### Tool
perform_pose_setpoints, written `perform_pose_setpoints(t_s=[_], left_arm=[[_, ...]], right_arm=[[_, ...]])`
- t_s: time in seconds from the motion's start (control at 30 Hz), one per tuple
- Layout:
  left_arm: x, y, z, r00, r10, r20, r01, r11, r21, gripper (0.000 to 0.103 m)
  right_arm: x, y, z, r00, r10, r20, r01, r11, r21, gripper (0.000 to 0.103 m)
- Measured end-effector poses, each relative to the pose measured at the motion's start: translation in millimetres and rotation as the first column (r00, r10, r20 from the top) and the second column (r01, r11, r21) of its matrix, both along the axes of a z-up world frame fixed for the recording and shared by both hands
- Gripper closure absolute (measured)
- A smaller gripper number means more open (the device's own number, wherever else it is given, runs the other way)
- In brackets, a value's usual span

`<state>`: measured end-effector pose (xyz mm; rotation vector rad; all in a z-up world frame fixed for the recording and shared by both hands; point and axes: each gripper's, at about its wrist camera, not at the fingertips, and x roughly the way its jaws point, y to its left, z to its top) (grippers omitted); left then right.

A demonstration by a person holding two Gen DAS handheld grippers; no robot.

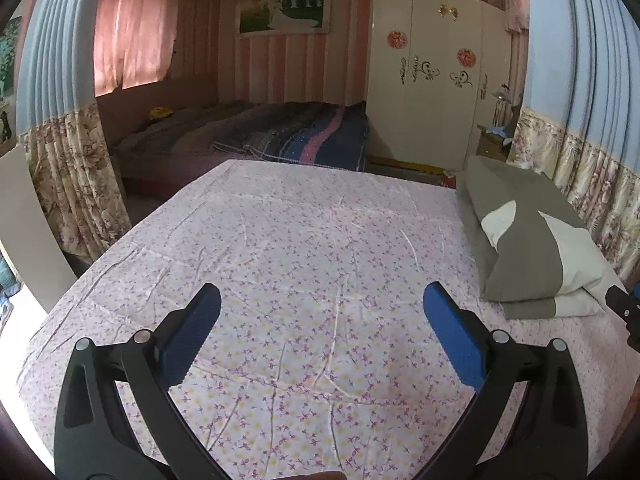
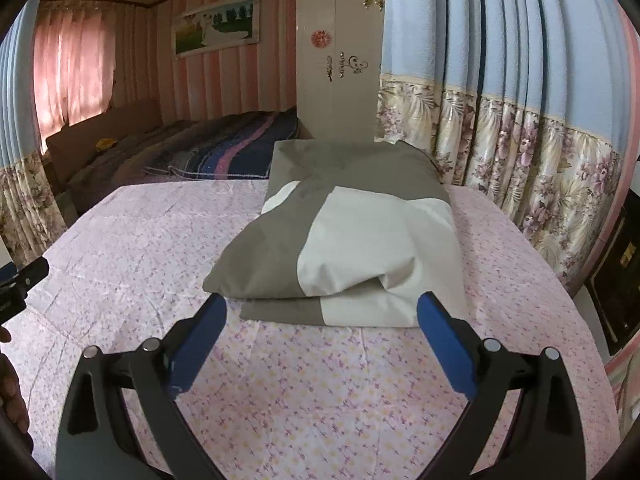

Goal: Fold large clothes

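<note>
daylight glows through pink curtain (image 1: 132,36) | soft shadows | mild blur | fisheye-warped, dark corners

Striped pink-and-cream wall (image 1: 276,64) at the far end, bearing a framed landscape picture (image 1: 285,9). Left of the picture, pink curtains (image 1: 132,28) glowing with daylight. Below the picture, a low bed with a dark striped blanket (image 1: 304,136). Right of the picture, a white wardrobe (image 1: 432,80) decorated with red rosettes and black scrollwork. Nearer than the wardrobe, blue pleated drapes with floral hems (image 2: 500,128). In front, a surface under a pink flowered sheet (image 1: 304,264).
</note>
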<state>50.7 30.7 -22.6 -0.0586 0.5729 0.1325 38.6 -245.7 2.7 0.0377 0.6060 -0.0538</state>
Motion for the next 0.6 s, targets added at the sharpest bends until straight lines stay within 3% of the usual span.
perform_pose_setpoints(t_s=[0.17, 0.3, 0.43, 0.6], left_arm=[[3, 4, -1, 1.000, 0.012, -0.008, -0.012, 1.000, 0.011, 0.003], [5, 0, -2, 1.000, 0.022, 0.016, -0.023, 0.996, 0.089, 0.003], [9, 3, -1, 1.000, -0.004, 0.009, 0.004, 0.997, 0.071, 0.003], [3, 3, 2, 0.997, -0.026, 0.068, 0.022, 0.998, 0.061, 0.003]], right_arm=[[1, 6, -4, 1.000, 0.014, -0.011, -0.014, 1.000, -0.011, 0.007], [2, 10, -5, 1.000, 0.014, -0.018, -0.015, 0.999, -0.032, 0.007], [1, 12, -3, 1.000, 0.001, -0.008, -0.002, 0.998, -0.057, 0.007], [0, 11, -5, 1.000, -0.005, -0.014, 0.004, 0.998, -0.057, 0.007]])
